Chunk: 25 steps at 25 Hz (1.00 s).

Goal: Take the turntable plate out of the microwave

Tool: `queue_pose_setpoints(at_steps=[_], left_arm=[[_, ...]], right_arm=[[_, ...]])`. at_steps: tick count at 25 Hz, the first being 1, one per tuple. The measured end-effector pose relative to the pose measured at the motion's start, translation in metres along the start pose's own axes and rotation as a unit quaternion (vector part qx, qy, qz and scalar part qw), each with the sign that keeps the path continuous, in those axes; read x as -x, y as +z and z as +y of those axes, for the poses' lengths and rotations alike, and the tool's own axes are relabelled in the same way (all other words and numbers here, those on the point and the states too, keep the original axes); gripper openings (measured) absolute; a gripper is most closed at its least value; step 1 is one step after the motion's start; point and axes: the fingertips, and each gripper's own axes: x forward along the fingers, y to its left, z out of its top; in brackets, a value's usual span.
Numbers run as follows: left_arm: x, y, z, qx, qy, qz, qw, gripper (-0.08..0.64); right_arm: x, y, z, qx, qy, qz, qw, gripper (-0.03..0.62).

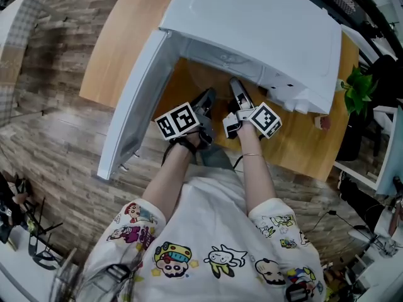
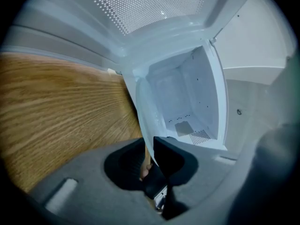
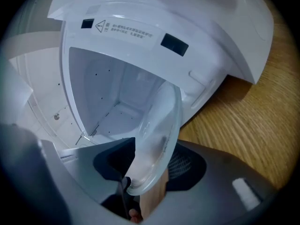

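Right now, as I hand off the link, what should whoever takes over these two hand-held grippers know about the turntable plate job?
Left hand-held gripper: shut on the rim of the turntable plate, holding it on edge.
Right hand-held gripper: open, with the plate's rim between its jaws but not pinched.
Microwave: door open; the plate is at the cavity's mouth, over the wooden table.
Done: plate is off the cavity floor.
Left: draw it fully clear of the opening, probably with the right closing first for support.
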Motion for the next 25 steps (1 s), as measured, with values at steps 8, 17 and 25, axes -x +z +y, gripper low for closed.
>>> queue_pose_setpoints(at_steps=[8, 17, 25], left_arm=[[0.001, 0.012, 0.001, 0.001, -0.011, -0.016, 0.9998, 0.064], [-0.016, 0.044, 0.004, 0.011, -0.020, -0.034, 0.9992, 0.112], [-0.023, 0.049, 0.007, -0.015, 0.006, -0.019, 0.9997, 0.089]], right_arm=[[-0.008, 0.002, 0.001, -0.014, -0.002, -0.011, 1.000, 0.156], [-0.006, 0.001, -0.005, -0.014, -0.015, -0.011, 1.000, 0.101], [-0.004, -0.003, -0.003, -0.044, -0.007, -0.014, 0.999, 0.083]])
